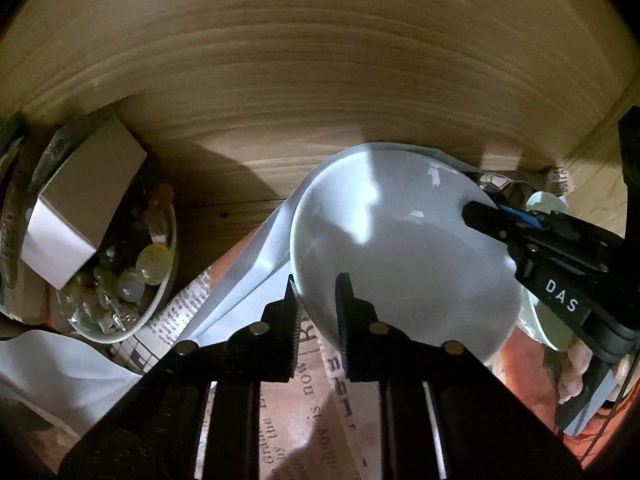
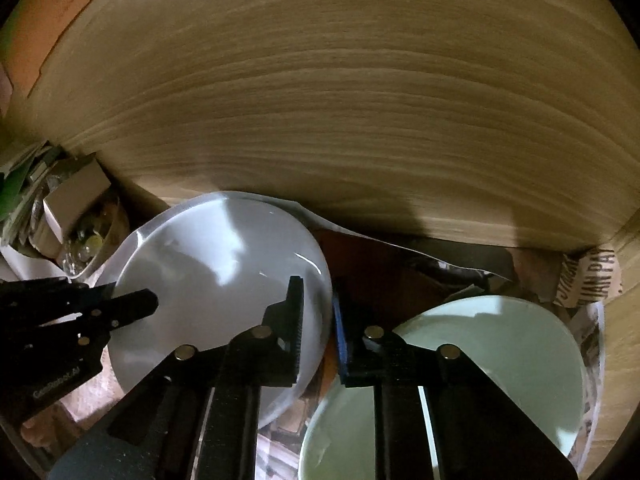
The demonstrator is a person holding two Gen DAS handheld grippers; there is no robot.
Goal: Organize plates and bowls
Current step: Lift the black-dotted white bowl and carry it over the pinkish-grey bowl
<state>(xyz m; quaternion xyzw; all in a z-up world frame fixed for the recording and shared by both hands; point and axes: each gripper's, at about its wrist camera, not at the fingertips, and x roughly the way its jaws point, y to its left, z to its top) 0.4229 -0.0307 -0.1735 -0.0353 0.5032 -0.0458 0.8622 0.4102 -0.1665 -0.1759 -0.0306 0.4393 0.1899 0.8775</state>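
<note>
Both tools — left tool [image 1: 318, 312] and right tool [image 2: 318, 328] — are gripping the empty white bowl's [image 1: 404, 248] rim; at 9 o'clock, a small bowl [image 1: 132, 320] is holding marbles.

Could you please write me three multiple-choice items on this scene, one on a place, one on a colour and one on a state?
1. In the right wrist view, where is the pale green bowl relative to the white bowl?
A) to its left
B) to its right
C) stacked inside it

2. What colour is the bowl whose rim both the left tongs and the right tongs straddle?
A) white
B) red
C) black

3. The white bowl is:
A) empty
B) full of glass beads
C) upside down

Answers:
1 B, it lies right of the white one.
2 A, each pair of tongs has one finger inside the white rim.
3 A, its bare inside faces up.
</note>
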